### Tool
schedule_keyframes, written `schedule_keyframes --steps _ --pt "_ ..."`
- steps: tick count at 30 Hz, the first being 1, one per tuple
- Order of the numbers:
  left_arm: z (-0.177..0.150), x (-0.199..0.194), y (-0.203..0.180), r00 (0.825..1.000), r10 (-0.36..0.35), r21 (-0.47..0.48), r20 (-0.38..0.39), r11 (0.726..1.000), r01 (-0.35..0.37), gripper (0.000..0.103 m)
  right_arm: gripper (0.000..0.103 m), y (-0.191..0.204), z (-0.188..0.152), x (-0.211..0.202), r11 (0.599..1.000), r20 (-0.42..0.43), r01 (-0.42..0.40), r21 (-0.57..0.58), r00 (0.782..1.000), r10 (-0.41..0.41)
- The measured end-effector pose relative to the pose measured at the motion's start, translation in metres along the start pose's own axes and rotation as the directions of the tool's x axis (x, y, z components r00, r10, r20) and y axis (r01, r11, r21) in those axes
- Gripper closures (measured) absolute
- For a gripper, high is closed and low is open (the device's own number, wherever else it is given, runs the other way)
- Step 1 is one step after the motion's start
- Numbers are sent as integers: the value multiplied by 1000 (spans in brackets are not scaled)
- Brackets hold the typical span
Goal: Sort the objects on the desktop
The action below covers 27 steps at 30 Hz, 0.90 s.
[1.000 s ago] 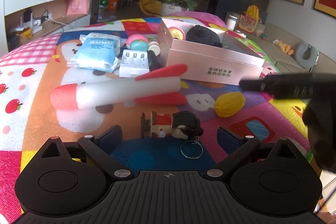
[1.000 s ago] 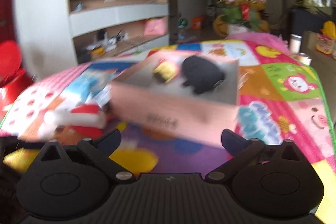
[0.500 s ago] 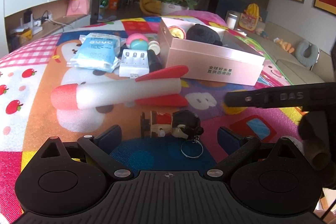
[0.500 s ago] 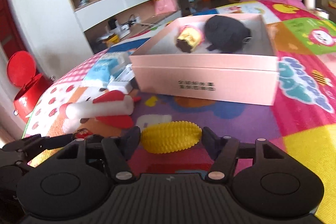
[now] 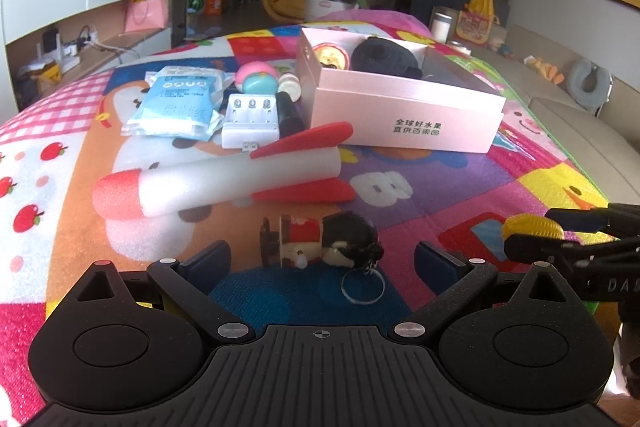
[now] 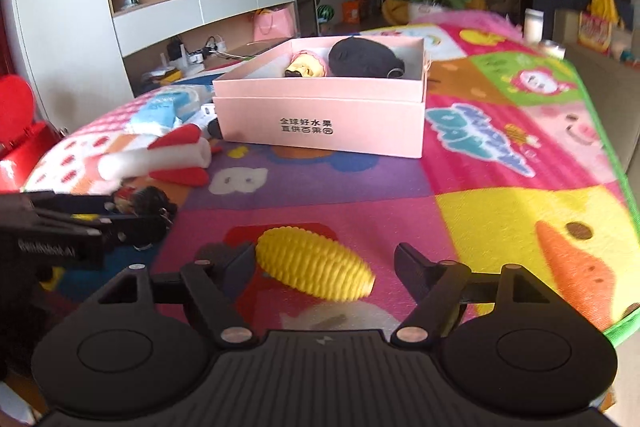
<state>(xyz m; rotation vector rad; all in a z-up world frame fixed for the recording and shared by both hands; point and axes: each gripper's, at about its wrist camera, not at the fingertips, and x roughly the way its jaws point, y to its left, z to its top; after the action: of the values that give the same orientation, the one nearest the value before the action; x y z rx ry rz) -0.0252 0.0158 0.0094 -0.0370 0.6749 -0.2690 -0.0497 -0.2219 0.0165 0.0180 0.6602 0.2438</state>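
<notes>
A yellow toy corn lies on the colourful play mat between the fingers of my right gripper. Its jaws are opening; the left finger touches the corn's end and the right finger stands clear of it. The left wrist view has that gripper and the corn at the right edge. My left gripper is open just short of a small doll keychain lying on its side. Behind stands an open pink box holding a black plush and a small round toy.
A white foam rocket with red fins lies across the mat ahead of the doll. Behind it sit a blue packet, a white battery charger and a pink-and-teal toy. The mat's green edge runs along the right.
The right gripper came down around the corn, narrowed on it, pulled it nearer and toward the mat's right side, and now stands wider. The left gripper and the doll stayed put.
</notes>
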Motion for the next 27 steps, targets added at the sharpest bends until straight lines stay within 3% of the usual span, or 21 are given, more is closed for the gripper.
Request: schedule_keyframes --steps 2,4,9,16,21,27 --pt "4 1 -3 1000 7 16 3 1000 -7 5 21 2 0 -2 1000 15 4 -17 1000 -4" --pt "7 4 -7 1000 19 54 -4 998 -19 21 17 5 -1 -5 999 27 6 -43 1000 -5" --pt "6 11 -17 998 59 123 -19 991 -56 33 11 15 -7 -9 995 26 3 -96 1000 0" --pt "1 4 -13 999 48 105 -19 993 -45 33 11 13 -14 -14 989 8 46 -139 999 -45" --pt "-2 -1 -11 999 45 76 -10 996 -44 31 11 -1 -13 -14 989 8 104 -101 995 -104" --pt "-9 -4 -13 999 39 89 1 995 -39 18 11 1 -15 -16 976 24 148 -163 989 -146"
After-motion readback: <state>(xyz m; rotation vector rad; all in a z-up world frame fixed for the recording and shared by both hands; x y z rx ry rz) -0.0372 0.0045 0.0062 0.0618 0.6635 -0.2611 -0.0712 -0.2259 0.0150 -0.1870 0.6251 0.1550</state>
